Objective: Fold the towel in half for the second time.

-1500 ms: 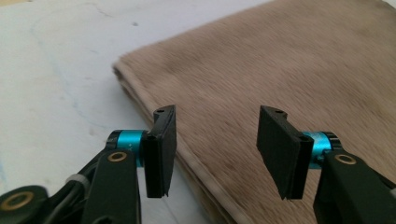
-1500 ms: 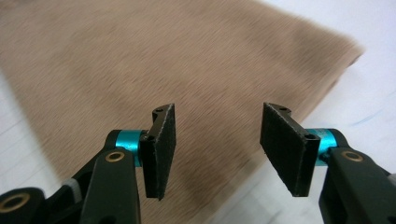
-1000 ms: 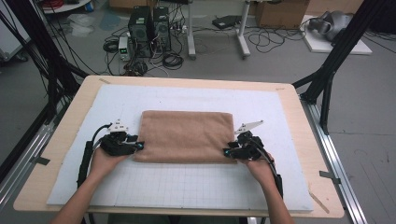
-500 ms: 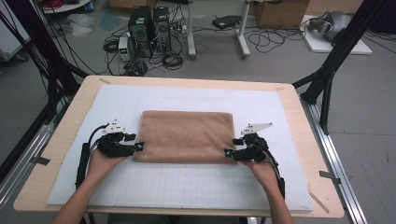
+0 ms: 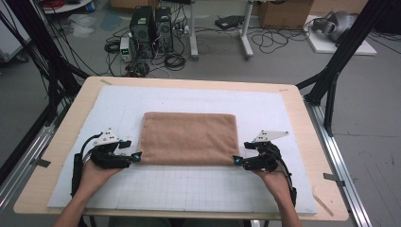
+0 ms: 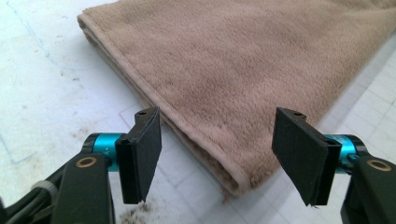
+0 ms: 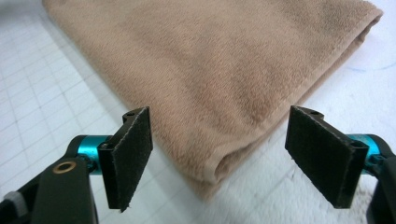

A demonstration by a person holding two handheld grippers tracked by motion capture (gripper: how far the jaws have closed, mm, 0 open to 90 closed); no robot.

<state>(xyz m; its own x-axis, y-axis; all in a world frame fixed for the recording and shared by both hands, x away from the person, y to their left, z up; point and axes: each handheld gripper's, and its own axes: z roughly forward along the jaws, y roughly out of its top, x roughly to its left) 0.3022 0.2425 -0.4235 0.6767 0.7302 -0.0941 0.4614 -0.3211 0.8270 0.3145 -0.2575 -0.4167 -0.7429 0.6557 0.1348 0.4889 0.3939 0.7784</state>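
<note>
A folded tan towel (image 5: pixel 189 137) lies flat in the middle of the white gridded mat (image 5: pixel 189 189). My left gripper (image 5: pixel 136 156) sits just off the towel's near left corner (image 6: pixel 233 179); its jaws have just been opening and stand apart, the corner lying between them untouched by the pads (image 6: pixel 142 156). My right gripper (image 5: pixel 235 161) is just off the near right corner (image 7: pixel 210 175); its jaws have also been opening and stand wide, the pads (image 7: pixel 128 151) clear of the cloth.
The mat lies on a wooden table (image 5: pixel 302 118). Black frame legs (image 5: pixel 340 56) rise at the right and left. Computers and cables (image 5: pixel 151 28) sit on the floor beyond the far edge.
Both grippers have backed away from the towel's near corners, the left one leftward and the right one rightward, and their jaws have opened. The towel lies still.
</note>
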